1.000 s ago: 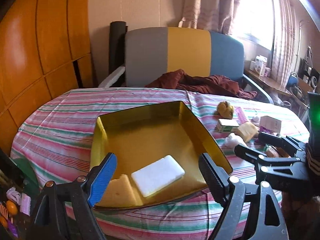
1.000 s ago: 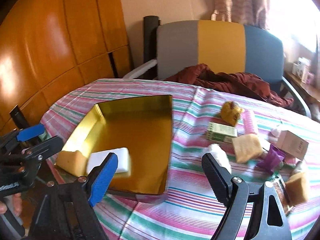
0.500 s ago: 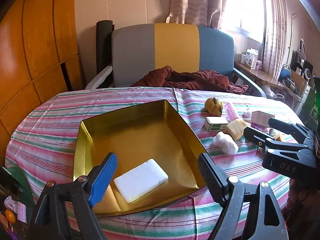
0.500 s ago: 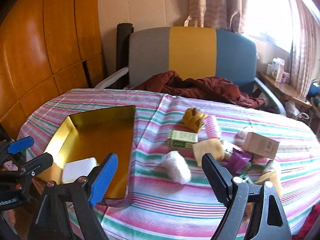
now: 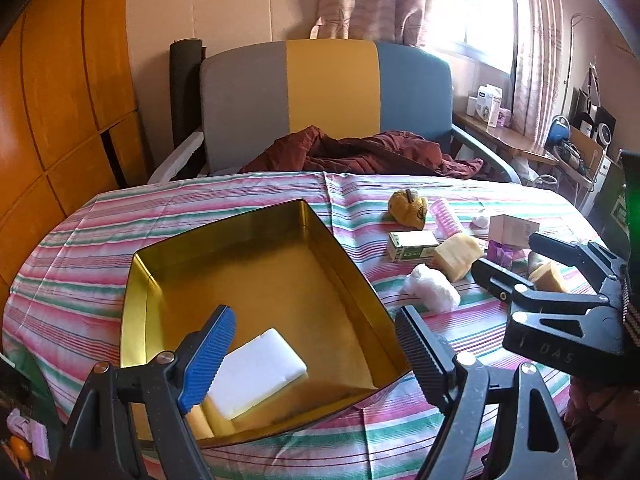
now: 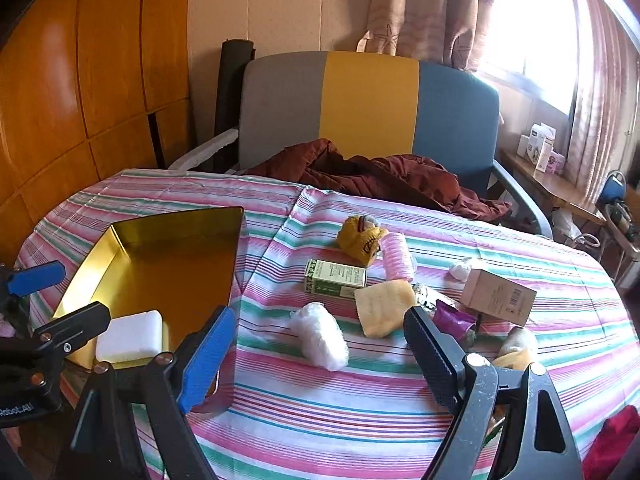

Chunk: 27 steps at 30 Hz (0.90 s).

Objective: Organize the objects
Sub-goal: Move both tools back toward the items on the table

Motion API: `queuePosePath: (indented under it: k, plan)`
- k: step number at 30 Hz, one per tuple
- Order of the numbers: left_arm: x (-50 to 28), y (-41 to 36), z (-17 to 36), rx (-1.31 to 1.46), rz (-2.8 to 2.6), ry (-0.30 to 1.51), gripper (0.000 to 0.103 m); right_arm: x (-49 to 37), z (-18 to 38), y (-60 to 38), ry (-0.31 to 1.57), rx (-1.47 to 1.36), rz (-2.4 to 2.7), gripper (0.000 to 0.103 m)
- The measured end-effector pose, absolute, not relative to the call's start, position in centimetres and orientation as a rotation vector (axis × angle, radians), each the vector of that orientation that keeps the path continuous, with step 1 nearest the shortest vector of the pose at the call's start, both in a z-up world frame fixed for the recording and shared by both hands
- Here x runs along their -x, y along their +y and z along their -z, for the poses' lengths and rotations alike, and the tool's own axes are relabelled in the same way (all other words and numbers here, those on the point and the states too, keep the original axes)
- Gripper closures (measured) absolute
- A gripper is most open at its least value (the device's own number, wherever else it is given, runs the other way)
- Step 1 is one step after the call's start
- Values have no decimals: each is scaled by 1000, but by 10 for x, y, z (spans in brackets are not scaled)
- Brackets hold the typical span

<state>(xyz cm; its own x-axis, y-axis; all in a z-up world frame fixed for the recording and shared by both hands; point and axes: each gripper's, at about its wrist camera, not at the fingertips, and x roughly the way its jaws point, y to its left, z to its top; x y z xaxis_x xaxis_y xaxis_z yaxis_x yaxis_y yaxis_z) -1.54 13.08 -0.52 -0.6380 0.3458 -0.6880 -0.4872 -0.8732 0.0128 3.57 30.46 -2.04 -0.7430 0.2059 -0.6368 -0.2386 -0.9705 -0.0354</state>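
A gold metal tray (image 5: 256,216) (image 6: 168,216) sits on the striped table, holding a white block (image 5: 256,368) (image 6: 130,336) and a yellow sponge piece (image 5: 212,420) at its near end. My left gripper (image 5: 316,344) hangs open over that near end, empty. Right of the tray lie a white fluffy wad (image 6: 320,336), a yellow sponge (image 6: 382,306), a green box (image 6: 336,278), a pink roller (image 6: 396,256), a yellow toy (image 6: 360,236), a purple wrapper (image 6: 452,320) and a brown carton (image 6: 496,296). My right gripper (image 6: 316,344) stands open above the wad, holding nothing.
A chair (image 6: 368,112) with grey, yellow and blue panels and a maroon cloth (image 6: 376,176) stands behind the table. Wooden wall panels (image 6: 80,92) close off the left. A cluttered side shelf (image 5: 520,140) runs under the window at right.
Both views have swung rightward: the tray has slid left in each picture and the loose objects have come toward the right gripper's centre. Both grippers stayed open and empty.
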Motion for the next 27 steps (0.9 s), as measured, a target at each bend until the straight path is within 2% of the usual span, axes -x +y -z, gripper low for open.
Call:
queuePosePath:
  k: [10,16,27]
  plan:
    - [21,145,7,985,-2435,290,20,-31,28,313,74,1018,-2706,16]
    - [30,162,10,1002,-2362,292,25,-27,40,325,89,1060,-2674,15]
    - [59,233,38,1133,-2130,292,25,-58,73,409,217,1108,-2474,15]
